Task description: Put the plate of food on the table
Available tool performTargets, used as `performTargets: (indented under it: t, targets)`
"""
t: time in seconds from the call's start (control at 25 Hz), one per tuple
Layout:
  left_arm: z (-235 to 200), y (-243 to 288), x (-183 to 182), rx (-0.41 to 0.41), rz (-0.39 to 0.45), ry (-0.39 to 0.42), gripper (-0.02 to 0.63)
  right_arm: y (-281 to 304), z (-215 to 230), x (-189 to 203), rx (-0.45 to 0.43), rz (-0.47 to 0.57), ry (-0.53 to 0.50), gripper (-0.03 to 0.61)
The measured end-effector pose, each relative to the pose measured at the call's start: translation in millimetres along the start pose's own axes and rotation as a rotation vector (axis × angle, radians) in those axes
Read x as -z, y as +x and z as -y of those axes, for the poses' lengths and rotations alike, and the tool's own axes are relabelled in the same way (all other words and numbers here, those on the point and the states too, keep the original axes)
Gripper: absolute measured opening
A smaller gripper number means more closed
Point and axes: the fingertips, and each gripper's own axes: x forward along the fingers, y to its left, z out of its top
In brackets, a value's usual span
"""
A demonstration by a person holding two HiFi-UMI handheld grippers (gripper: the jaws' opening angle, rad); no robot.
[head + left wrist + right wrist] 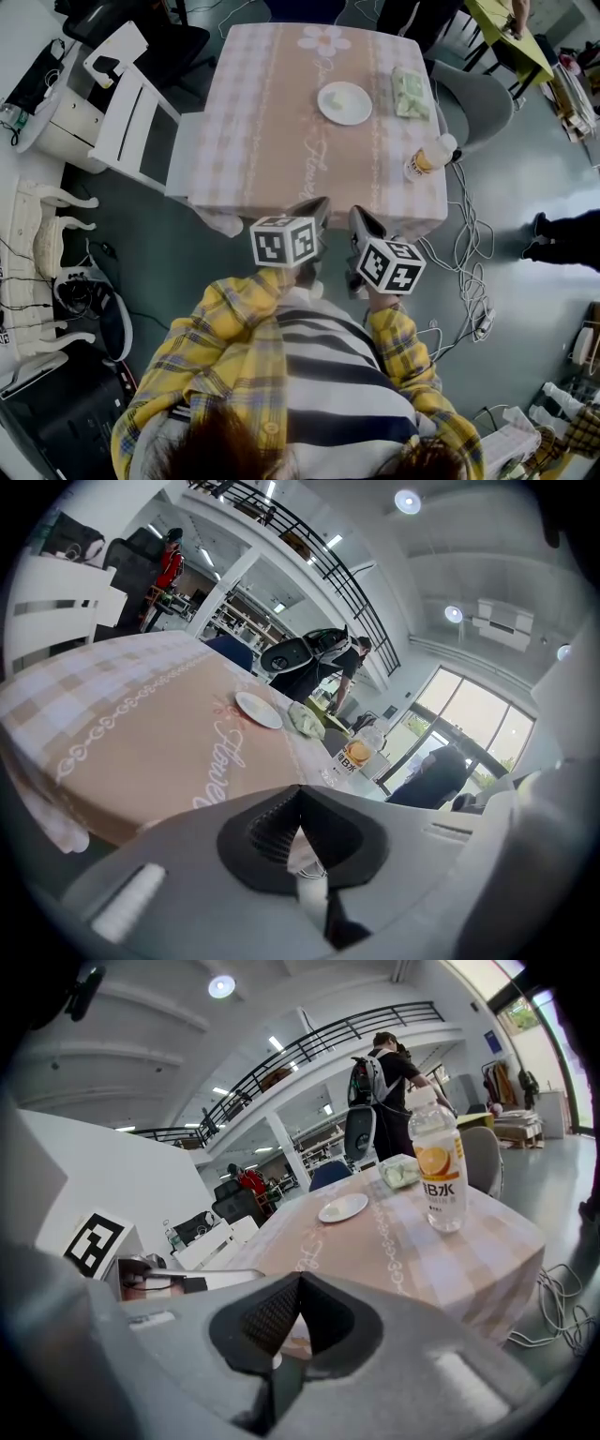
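White plate (345, 103) lies flat on checked table (262, 141).

We list one bench (267, 141) under a checked cloth (234, 178). On it we count a white plate (345, 102), a pale green bundle (410, 93) just beside it, and an upright bottle (430, 157) near one corner.

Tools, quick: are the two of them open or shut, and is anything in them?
Left tool: shut, holding nothing.
Right tool: shut, holding nothing.
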Motion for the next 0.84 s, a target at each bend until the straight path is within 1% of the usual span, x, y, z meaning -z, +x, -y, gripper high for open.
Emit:
performTargets:
  t: [0.56,0.84]
  targets:
    - [13.0,-13.7,6.6,0.007,0.013,0.014,0.003,-19.3,-1.2,4.4,0.014,0.02,-0.01,-0.003]
    - [10.7,-12.8,-2.5,0.0,0.031,0.013,0.003,-14.1,-7.9,-4.2,-0.002,0.031,-0.031,-0.003]
